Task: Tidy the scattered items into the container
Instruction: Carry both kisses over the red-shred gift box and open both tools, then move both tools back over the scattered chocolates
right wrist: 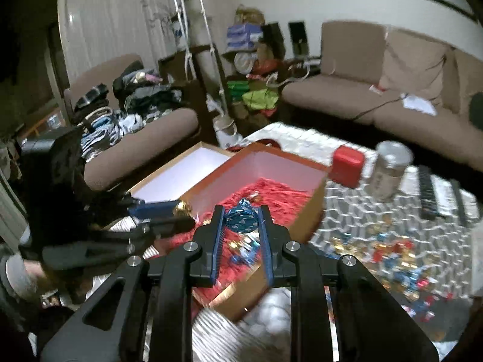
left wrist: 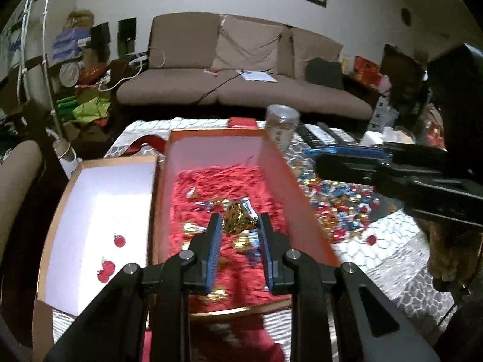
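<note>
Fingers of the left gripper (left wrist: 238, 226) pinch a gold-wrapped candy (left wrist: 236, 217) between their blue pads, tips angled downward over the orange box (left wrist: 294, 181); the candy hangs above the red shredded filling (left wrist: 217, 181), clear of it. Fingers of the right gripper (right wrist: 241, 218) are likewise closed on a blue-wrapped candy (right wrist: 242, 217), also pointing down and held over the same box (right wrist: 314, 211), nearer its right-hand wall in the right wrist view. Both grippers sit side by side: the right one crosses the upper right of the left wrist view (left wrist: 347, 166), the left one enters from the left of the right wrist view (right wrist: 181, 212), gold candy visible at its tip. A hand and grey sleeve (right wrist: 18, 271) show behind the left gripper at the frame edge. Several wrapped candies already lie on the filling (left wrist: 193, 229). Box lid (left wrist: 105, 199), white inside, lies open-side up just beside the box on its left, with a few red candies (left wrist: 105, 270) in it. Loose pile of gold, blue and red candies (left wrist: 341, 205) remains on the patterned table (left wrist: 392, 256) to the right of the box. Behind the box: a clear jar (left wrist: 282, 126), a small red case (left wrist: 241, 122), a keyboard (left wrist: 326, 135). Brown sofa (left wrist: 241, 75) in the background. Edges of both views are motion-blurred.
</note>
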### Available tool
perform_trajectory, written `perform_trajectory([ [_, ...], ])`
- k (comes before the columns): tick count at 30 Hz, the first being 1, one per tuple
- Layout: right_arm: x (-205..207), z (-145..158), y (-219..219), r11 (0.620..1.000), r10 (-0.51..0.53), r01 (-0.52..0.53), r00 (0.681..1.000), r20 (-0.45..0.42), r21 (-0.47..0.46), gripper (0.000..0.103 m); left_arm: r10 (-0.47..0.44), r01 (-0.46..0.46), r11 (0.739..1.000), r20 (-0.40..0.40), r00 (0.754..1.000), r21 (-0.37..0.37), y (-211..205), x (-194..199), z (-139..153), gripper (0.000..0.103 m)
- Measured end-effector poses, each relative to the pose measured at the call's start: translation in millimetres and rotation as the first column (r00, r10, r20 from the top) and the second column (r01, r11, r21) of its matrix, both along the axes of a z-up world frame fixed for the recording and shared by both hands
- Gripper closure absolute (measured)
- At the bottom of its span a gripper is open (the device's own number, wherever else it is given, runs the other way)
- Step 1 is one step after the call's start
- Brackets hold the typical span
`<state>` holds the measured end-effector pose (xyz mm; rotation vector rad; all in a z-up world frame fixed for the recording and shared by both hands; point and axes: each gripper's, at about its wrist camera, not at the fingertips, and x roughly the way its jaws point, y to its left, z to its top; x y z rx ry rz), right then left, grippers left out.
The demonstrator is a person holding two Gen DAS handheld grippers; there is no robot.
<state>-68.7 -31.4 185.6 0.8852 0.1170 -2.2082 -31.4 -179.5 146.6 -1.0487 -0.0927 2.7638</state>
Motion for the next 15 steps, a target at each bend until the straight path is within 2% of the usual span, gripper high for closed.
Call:
perform_trajectory([
  [7, -52, -42, -47, 0.997, -0.009, -0.002, 0.992, 0.126, 0.081, 0.082, 0.003, -0.004, 1.000, 0.061, 0.998, 0.018, -13, -23, -24, 0.079],
  [12, -75, -64, -54, 0.997, -0.002, -0.017, 0.973, 0.231, 0.077, 0.081, -0.007, 0.005, 1.000, 0.089, 0.996, 0.021, -15, -26, -33, 0.078],
  [15, -80, -70, -52, 0.999, -0.011, -0.004, 0.958, 0.288, 0.053, 0.077, 0.005, -0.010, 0.998, 0.090, 0.996, 0.060, -23, -21, -29, 0.078],
])
